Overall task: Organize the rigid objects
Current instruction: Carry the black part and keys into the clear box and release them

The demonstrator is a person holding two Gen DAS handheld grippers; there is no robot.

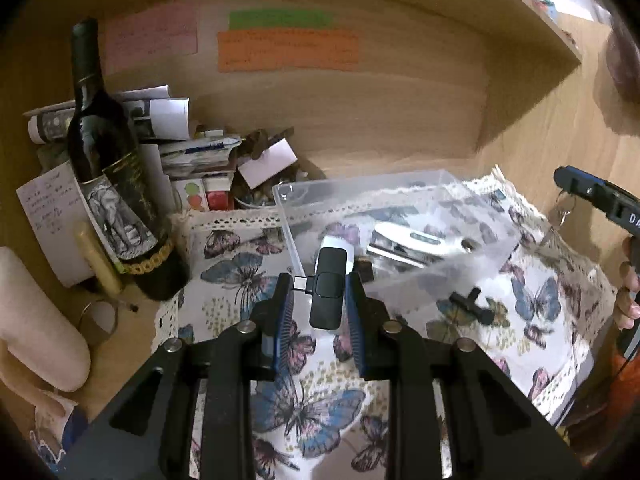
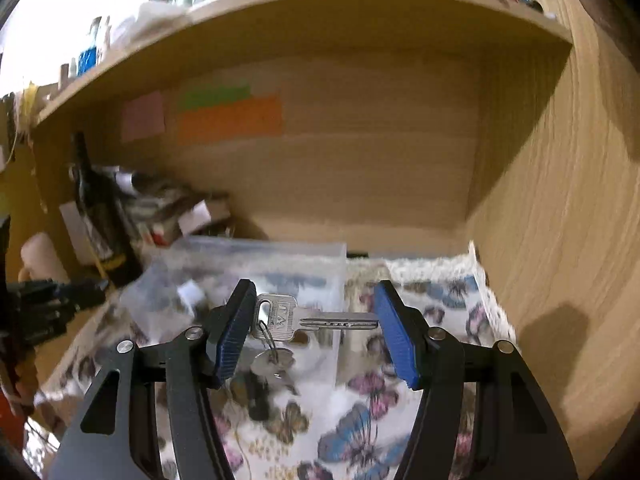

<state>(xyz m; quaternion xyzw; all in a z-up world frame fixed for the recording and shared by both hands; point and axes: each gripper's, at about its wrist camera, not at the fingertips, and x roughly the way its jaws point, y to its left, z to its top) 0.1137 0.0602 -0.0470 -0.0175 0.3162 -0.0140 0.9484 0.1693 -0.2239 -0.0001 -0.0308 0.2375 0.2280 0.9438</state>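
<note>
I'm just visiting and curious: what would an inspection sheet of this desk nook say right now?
Surface: butterfly-print cloth over a wooden desk.
Job's things: clear plastic box holding small gadgets; black plug-in device; silver key with a second key hanging from its ring; small black T-shaped piece on the cloth.
Clutter: wine bottle, rolled papers, note sheets.
Grippers: left gripper shut on the black plug-in device; right gripper spanning the silver key end to end.
Cables: nothing seen.
Surroundings: wooden alcove, coloured notes on the back wall, crowded shelf above.
</note>
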